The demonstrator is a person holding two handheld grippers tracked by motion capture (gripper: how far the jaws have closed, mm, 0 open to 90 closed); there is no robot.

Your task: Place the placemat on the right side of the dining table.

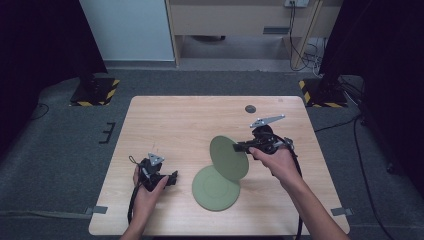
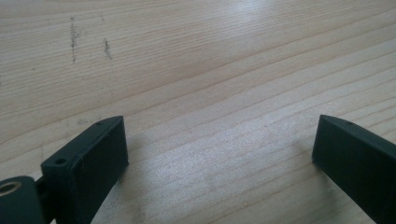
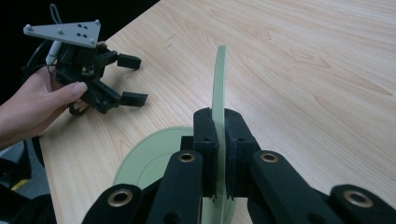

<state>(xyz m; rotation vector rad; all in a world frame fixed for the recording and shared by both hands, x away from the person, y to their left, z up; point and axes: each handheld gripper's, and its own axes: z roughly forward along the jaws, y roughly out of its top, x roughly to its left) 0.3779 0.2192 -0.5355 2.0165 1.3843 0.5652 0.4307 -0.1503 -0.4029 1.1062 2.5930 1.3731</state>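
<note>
In the high view a pale green plate point(image 1: 216, 189) lies flat on the wooden table point(image 1: 170, 125), near its front. Above it a second green plate point(image 1: 228, 159) stands on edge, tilted, its lower rim close over the flat one. My right gripper point(image 1: 239, 147) is shut on that plate's upper right rim. In the right gripper view the jaws point(image 3: 218, 126) clamp the thin plate point(image 3: 219, 79) edge-on, with the flat plate point(image 3: 154, 156) beneath. My left gripper point(image 1: 174, 177) rests at the table's front left, open, with nothing between its jaws point(image 2: 219, 140); the same gripper point(image 3: 135, 79) appears farther off.
A small dark disc point(image 1: 250, 108) lies near the table's far edge. Two stands with yellow-black striped bases point(image 1: 95, 92) point(image 1: 322, 92) flank the far corners on the grey floor. Bare wood stretches across the far left of the table.
</note>
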